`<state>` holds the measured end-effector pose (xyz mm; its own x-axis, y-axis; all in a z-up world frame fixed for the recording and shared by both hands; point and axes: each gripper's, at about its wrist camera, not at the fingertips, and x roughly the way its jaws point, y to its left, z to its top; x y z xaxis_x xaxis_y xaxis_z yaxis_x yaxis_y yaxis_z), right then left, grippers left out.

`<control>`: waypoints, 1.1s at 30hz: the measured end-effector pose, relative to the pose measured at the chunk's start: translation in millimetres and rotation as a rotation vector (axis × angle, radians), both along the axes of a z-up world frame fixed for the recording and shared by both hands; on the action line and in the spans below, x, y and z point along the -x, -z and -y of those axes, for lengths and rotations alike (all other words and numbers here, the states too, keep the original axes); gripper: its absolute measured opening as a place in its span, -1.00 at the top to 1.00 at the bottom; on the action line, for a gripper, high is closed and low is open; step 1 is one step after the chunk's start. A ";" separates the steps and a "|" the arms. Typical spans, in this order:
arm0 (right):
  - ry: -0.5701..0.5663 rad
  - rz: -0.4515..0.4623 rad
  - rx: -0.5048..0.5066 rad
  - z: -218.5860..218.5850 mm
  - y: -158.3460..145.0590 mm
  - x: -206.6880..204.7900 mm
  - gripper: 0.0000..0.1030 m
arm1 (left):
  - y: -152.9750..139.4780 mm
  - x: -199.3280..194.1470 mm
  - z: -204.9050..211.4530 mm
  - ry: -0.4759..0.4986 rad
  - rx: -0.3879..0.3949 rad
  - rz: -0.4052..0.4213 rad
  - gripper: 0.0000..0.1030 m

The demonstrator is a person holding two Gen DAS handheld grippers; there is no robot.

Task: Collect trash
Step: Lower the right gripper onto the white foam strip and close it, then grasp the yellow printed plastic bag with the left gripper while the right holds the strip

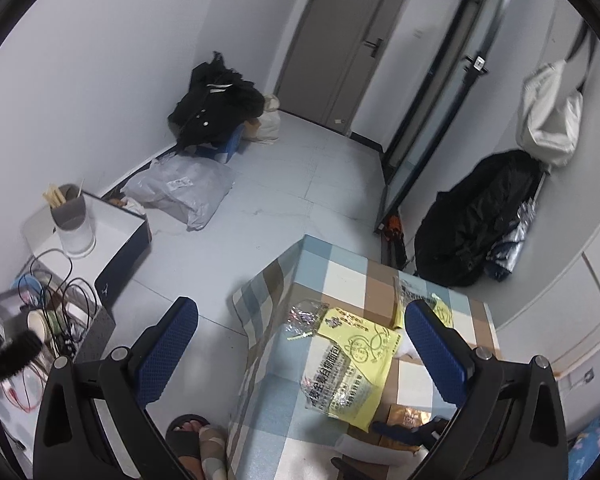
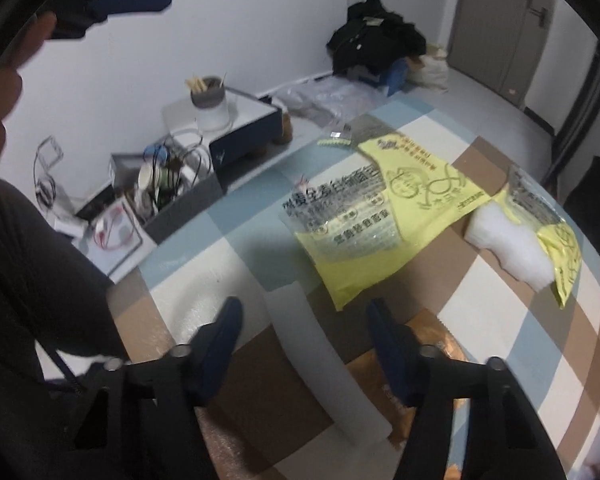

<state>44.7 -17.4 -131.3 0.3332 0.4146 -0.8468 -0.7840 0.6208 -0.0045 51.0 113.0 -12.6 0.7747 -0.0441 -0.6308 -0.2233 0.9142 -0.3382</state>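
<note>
A yellow and clear food wrapper [image 2: 380, 208] lies flat on the checked tablecloth [image 2: 228, 208]; it also shows in the left wrist view [image 1: 348, 364]. A second yellow wrapper [image 2: 548, 220] lies over a white foam piece [image 2: 504, 240] at the right. A brown packet [image 2: 432, 344] lies under my right gripper's right finger. My right gripper [image 2: 304, 316] is open and empty, low over the table just short of the big wrapper. My left gripper [image 1: 300, 320] is open and empty, held high above the table's edge and the wrapper.
A low white box [image 1: 100, 248] with a grey and white cup [image 1: 72, 220] stands on the floor at the left, beside a crate of cables and cups [image 1: 56, 328]. Black clothes [image 1: 216, 108] and plastic bags [image 1: 180, 188] lie by the far wall. A person's sandalled foot [image 1: 188, 436] is beside the table.
</note>
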 end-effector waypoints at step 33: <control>0.147 0.026 -0.274 94.9 -71.0 10.9 0.74 | 33.9 -29.7 26.4 0.151 -0.012 -0.164 -0.97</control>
<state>33.8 -112.2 -60.3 0.4267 0.5723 -0.7003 -0.6876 0.7083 0.1599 80.7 86.5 -46.6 0.6469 -0.1438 -0.7489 -0.1345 0.9452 -0.2976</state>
